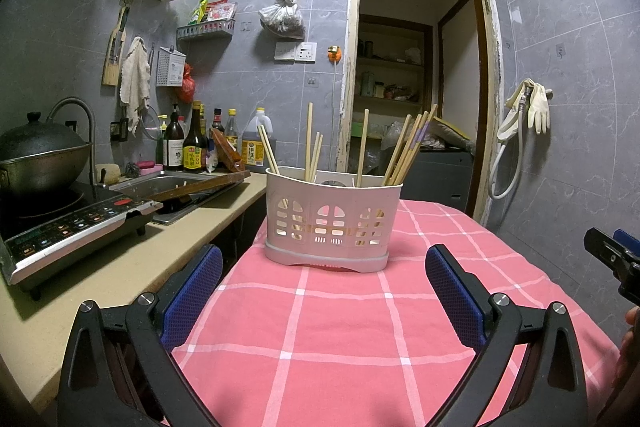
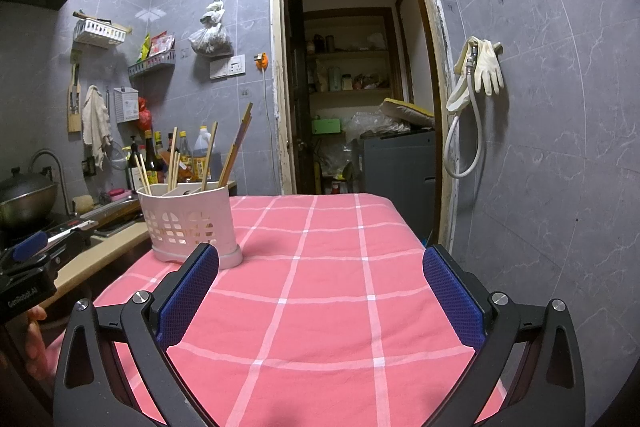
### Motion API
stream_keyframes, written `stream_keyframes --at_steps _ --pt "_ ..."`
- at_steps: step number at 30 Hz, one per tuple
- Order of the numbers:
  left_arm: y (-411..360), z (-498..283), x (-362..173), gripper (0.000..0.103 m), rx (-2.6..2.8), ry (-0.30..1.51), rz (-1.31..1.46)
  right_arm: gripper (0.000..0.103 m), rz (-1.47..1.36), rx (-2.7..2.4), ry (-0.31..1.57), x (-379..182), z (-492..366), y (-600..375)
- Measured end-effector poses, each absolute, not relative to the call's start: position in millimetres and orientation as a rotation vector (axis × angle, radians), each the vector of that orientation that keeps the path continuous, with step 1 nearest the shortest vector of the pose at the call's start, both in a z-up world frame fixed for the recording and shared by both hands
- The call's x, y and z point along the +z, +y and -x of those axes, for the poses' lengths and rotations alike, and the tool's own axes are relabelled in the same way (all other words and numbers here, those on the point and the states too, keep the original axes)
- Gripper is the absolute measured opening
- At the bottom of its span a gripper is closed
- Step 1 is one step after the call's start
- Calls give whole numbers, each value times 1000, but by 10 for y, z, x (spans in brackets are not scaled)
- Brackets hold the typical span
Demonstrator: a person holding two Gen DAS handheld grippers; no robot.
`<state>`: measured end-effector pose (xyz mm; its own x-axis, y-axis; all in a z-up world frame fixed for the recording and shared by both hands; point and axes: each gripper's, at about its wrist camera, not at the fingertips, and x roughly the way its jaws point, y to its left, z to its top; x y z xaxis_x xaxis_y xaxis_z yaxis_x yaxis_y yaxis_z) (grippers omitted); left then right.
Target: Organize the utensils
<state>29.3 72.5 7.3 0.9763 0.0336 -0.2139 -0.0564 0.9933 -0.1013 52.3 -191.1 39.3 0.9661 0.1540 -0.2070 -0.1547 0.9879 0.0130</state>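
Directly ahead of the left gripper (image 1: 324, 291), the chopstick holder (image 1: 331, 223) stood near the surface's far-left corner; both grippers gaped empty, the right gripper (image 2: 320, 291) farther off.

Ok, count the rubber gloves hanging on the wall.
2, both on one hook right of the doorway: one glove with fingers down, another draped behind the hose. More may be hidden.

Grey marble-look tiled walls (image 2: 560, 147) surround an open wooden-framed doorway (image 2: 352, 67) onto pantry shelves. A pink checked cloth covers the tabletop (image 2: 320, 287); a beige kitchen counter (image 1: 120, 267) runs alongside.
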Motion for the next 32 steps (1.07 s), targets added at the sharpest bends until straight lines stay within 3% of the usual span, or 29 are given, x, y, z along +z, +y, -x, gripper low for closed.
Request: stream_keyframes --at_steps 32 --pt "719 -280 87 99 65 211 102 103 1 157 212 400 -532 -1912"
